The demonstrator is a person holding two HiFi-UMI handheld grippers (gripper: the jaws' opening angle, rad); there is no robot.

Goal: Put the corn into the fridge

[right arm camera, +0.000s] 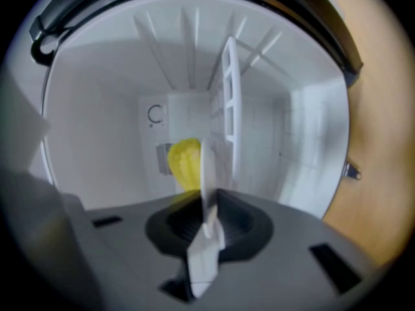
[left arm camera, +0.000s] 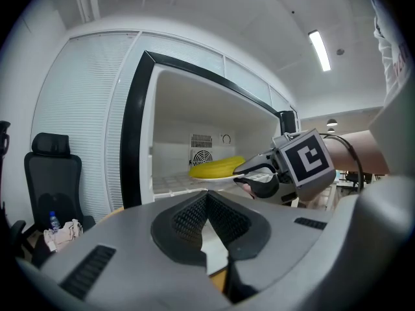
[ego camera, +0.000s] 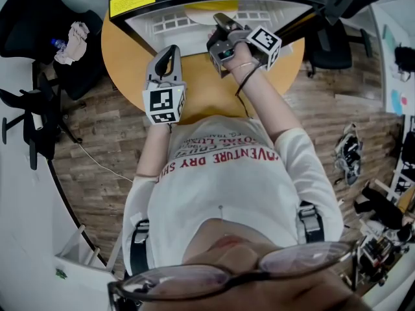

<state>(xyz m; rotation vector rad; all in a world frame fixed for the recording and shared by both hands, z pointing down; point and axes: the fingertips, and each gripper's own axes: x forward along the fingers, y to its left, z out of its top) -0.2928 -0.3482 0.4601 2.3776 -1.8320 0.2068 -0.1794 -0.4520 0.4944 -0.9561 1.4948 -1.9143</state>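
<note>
Right gripper (right arm camera: 209, 216): fingers clamped on the rim of a white plate (right arm camera: 209, 167). I'm rolled over on my side, so in the right gripper view the plate reads edge-on and vertical.

Corn (left arm camera: 217, 167) lies on that plate, yellow, long axis roughly across the opening. Plate and corn are inside the fridge (left arm camera: 139, 128) cavity, just over the white grid shelf (left arm camera: 170, 184). I can't tell whether the plate touches the shelf. The fan vent (left arm camera: 201, 149) on the back wall sits right behind the corn.

Left gripper (left arm camera: 207, 196): fingers together, nothing between them. It sits outside the fridge, low in front of the opening, pointing in toward the plate, well apart from it. In the head view it's over the round orange bench (ego camera: 126, 60), to the left of my right hand.

The fridge stands on the bench, black frame, white inside, opening facing me. My right hand reaches into the opening; only the marker cube and wrist stay outside the frame.

A black chair (left arm camera: 50, 167) stands left of the bench.
</note>
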